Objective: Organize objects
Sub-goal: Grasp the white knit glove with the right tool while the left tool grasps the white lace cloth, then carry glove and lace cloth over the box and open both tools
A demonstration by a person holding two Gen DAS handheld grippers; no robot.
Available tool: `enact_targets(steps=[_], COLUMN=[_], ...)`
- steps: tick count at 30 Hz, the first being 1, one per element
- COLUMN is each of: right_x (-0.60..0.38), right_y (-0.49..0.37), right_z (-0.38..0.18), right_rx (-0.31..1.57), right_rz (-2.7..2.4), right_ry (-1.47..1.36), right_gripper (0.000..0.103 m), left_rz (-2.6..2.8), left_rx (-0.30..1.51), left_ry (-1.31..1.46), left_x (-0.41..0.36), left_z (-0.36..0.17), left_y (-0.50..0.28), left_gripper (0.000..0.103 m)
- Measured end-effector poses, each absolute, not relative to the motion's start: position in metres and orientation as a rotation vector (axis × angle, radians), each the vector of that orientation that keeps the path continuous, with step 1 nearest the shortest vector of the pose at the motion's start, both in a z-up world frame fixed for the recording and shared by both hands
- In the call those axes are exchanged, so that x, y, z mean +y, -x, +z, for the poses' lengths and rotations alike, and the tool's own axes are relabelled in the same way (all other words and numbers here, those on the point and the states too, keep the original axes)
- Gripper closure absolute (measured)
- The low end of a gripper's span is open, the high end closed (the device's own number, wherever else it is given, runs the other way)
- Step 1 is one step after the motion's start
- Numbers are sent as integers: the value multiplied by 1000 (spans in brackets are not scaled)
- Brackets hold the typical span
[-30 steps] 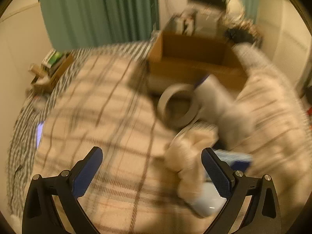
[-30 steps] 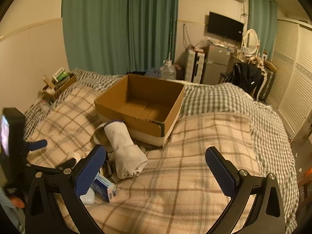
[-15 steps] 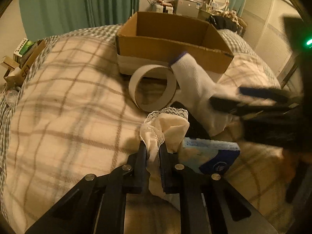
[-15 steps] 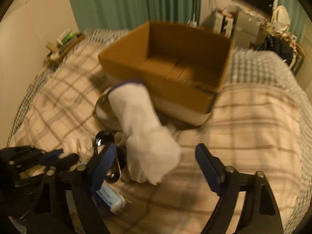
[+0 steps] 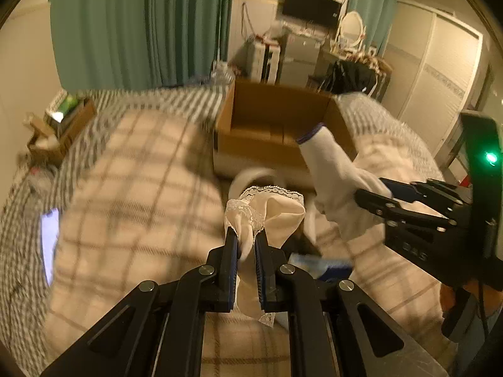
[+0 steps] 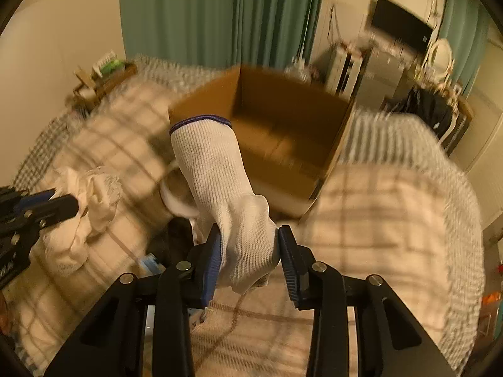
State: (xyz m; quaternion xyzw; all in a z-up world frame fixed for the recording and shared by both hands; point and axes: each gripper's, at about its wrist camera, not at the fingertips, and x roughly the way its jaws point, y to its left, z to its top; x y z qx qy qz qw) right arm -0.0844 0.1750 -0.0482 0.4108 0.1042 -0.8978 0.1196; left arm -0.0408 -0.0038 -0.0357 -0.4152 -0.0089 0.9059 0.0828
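Left gripper (image 5: 245, 245) clamped on cream lace-trimmed cloth (image 5: 267, 210); right gripper (image 6: 248, 251) closed around white knit glove (image 6: 220, 182). Open brown cardboard box (image 6: 283, 132) at twelve o'clock. Advised: lift clear of rim, release inside.

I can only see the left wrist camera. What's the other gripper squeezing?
Observer: The right gripper is shut on the white glove, holding its hand end; the blue-edged cuff sticks up.
Operator: Is there anything in the box?
Observer: The right wrist view looks into the cardboard box; the bare floor that shows holds nothing, though it is blurred.
Operator: What does my gripper look like from there?
Observer: The left gripper comes in from the left edge, and the lacy cream cloth it is shut on hangs lifted off the plaid blanket.
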Motion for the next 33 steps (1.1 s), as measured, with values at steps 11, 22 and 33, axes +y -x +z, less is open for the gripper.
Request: enact_targets(steps=[11,22,33], right_x=[182,195,200], right_y=[87,211,289], right_z=[101,102,-39], right_rx=[371,337,301], right_rz=[-2790,-2816,-2678], right_ry=[-858,-924,-1175], right_gripper=[69,69,67], left_rz=[2810,2775,2645], left_rx=[17,35,131], left_ry=[1000,981,1209], left_x=[7,36,49], left_z=[75,61,-66], left_y=[101,219,293], left_gripper=[93,93,93])
